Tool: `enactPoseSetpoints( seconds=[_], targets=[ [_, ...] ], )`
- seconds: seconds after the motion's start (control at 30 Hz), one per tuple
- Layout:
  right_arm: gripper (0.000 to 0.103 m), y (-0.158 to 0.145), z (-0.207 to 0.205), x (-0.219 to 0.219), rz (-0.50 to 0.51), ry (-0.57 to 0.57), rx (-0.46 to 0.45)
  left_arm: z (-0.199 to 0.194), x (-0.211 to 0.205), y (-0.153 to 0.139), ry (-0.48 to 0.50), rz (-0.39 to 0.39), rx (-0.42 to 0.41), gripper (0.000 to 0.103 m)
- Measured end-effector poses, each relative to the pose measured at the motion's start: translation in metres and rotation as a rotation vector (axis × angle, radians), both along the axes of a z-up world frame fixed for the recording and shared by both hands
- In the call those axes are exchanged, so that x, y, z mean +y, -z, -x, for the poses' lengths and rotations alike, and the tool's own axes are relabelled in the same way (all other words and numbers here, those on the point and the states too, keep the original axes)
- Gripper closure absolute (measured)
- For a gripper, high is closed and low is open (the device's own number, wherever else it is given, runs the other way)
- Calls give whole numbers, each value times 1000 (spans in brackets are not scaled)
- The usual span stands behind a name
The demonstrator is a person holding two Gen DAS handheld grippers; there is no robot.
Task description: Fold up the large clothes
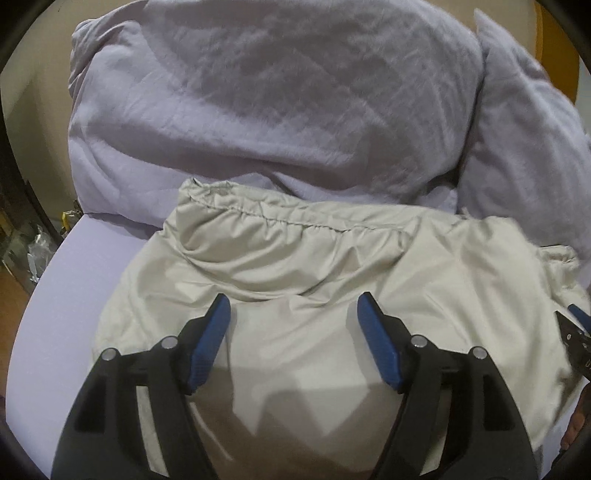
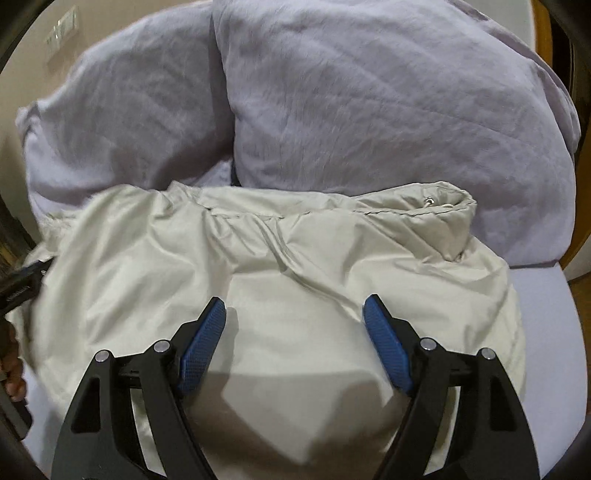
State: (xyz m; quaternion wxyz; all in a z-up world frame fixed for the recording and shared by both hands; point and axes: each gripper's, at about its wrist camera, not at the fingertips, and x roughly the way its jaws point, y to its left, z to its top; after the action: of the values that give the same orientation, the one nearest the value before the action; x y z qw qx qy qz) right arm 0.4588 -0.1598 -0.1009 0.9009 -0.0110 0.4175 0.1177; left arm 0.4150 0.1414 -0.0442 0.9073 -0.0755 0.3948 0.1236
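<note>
**Pale jacket bunched on the bed, both tongs spread wide**

One cream jacket (image 1: pixel 325 273) fills the lower centre of both views, glossy, creased, a gathered seam across its top edge, lying on the lilac sheet (image 1: pixel 74 295). Left gripper (image 1: pixel 293 306) hangs over it spread, nothing pinched; right gripper (image 2: pixel 293 310) likewise spread and empty. Two lilac pillows (image 2: pixel 369 103) crowd the upper frame, touching the jacket's far edge. A fingertip (image 2: pixel 14 384) shows lower left.

Two lilac quilted pillows (image 2: pixel 388 110) lie side by side, touching, on a pale lilac sheet (image 1: pixel 74 295), with a beige wall (image 2: pixel 110 26) behind them carrying a switch plate (image 2: pixel 62 27).
</note>
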Motion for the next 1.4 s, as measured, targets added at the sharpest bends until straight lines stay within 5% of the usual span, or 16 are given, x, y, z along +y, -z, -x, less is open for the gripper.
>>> enactPoseSetpoints(
  seconds=[0.8, 1.2, 1.4],
  targets=[
    [19, 47, -68, 30, 69, 71, -52, -68, 31, 41, -122, -60, 14, 24],
    [18, 44, -75, 26, 77, 73, -30, -76, 33, 46, -126, -64, 26, 23],
    [18, 21, -74, 17, 39, 81, 1, -63, 28, 25, -110, -40, 42, 23]
  ],
)
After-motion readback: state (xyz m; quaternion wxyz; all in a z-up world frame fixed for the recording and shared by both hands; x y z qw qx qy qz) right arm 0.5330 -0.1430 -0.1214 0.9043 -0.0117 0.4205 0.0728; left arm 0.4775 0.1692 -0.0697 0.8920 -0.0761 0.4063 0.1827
